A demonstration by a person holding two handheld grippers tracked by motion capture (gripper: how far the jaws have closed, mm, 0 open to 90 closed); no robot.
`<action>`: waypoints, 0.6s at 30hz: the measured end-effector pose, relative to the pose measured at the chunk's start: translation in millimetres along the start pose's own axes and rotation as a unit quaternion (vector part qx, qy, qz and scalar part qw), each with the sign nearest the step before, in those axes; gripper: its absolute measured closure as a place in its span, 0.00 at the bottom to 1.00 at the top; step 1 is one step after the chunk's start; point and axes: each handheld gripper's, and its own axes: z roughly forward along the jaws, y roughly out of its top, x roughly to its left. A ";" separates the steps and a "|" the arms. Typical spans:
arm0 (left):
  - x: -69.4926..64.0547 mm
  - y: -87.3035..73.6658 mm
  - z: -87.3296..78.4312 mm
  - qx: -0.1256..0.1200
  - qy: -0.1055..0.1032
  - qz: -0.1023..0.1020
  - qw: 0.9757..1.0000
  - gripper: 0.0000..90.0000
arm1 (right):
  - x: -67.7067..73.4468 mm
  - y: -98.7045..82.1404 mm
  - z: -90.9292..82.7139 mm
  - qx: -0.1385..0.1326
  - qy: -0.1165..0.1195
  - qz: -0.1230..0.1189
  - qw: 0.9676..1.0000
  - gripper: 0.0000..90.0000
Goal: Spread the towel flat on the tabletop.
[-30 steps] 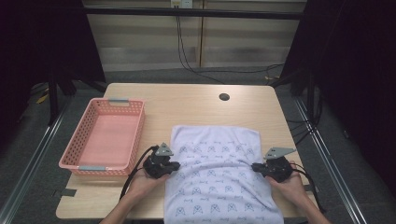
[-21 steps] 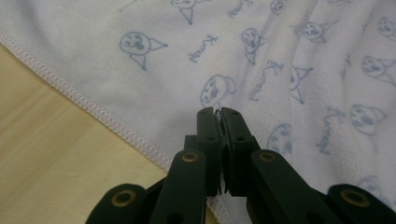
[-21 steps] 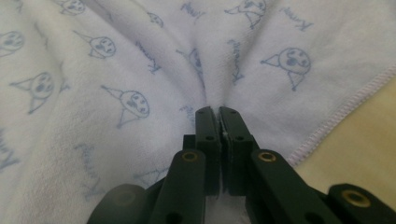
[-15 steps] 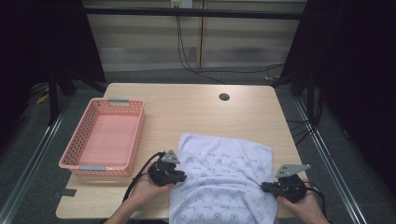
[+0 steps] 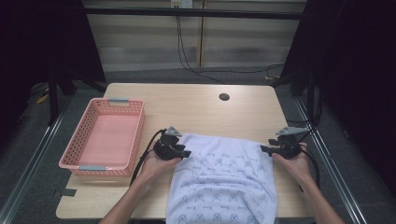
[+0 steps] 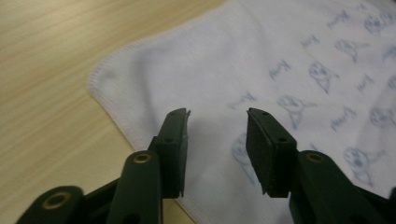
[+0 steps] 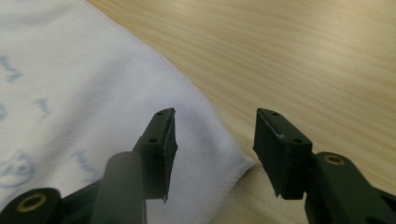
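Jaws: both pairs stand spread with nothing pinched between them; each pair has just been opening, and cloth shows under the gaps, not in them.
Counter: pale wood counter (image 5: 196,105), with a small dark round hole (image 5: 224,97) near its far edge.
Towel: white towel with a pale blue print (image 5: 224,182) lies on the near half of the counter, right of the middle; its near end reaches the counter's near edge (whether it hangs over I cannot tell).
Basket: pink plastic basket (image 5: 74,161) sits on the left side of the counter, well apart from the towel.
Left gripper: left gripper (image 5: 187,153) is at the towel's far left corner; in the left gripper view its jaws hover over the cloth just inside the rounded, stitched corner.
Right gripper: right gripper (image 5: 262,149) is at the towel's far right corner; in the right gripper view one jaw is over the cloth, the other over bare wood, with the hem corner below the gap.
Hands: a hand grips each gripper body, forearms coming in from the near edge.
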 end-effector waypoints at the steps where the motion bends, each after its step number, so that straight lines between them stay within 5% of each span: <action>1: 6.0 1.0 0.5 -0.012 0.011 -0.008 1.000 0.57 | -1.7 -3.9 5.4 0.007 0.004 0.005 1.000 0.55; 3: 9.1 1.4 0.3 -0.011 0.018 -0.012 1.000 0.54 | -2.8 -5.8 5.0 0.000 0.009 0.009 1.000 0.59; 6: 15.4 2.3 0.3 -0.018 0.027 -0.015 0.999 0.48 | 0.6 -8.5 1.0 -0.001 0.036 0.007 0.999 0.89; 8: 19.2 3.3 3.5 -0.021 0.028 -0.025 0.999 0.46 | 1.0 -7.9 1.6 -0.002 0.046 0.009 0.999 0.94; 15: 27.9 5.7 13.6 -0.011 0.060 -0.023 0.998 0.49 | 0.0 -7.5 2.3 -0.003 0.049 0.009 0.999 0.95; 18: 29.3 2.2 18.7 -0.004 0.054 -0.012 0.998 0.52 | 0.3 -7.5 2.4 -0.003 0.049 0.010 0.999 0.95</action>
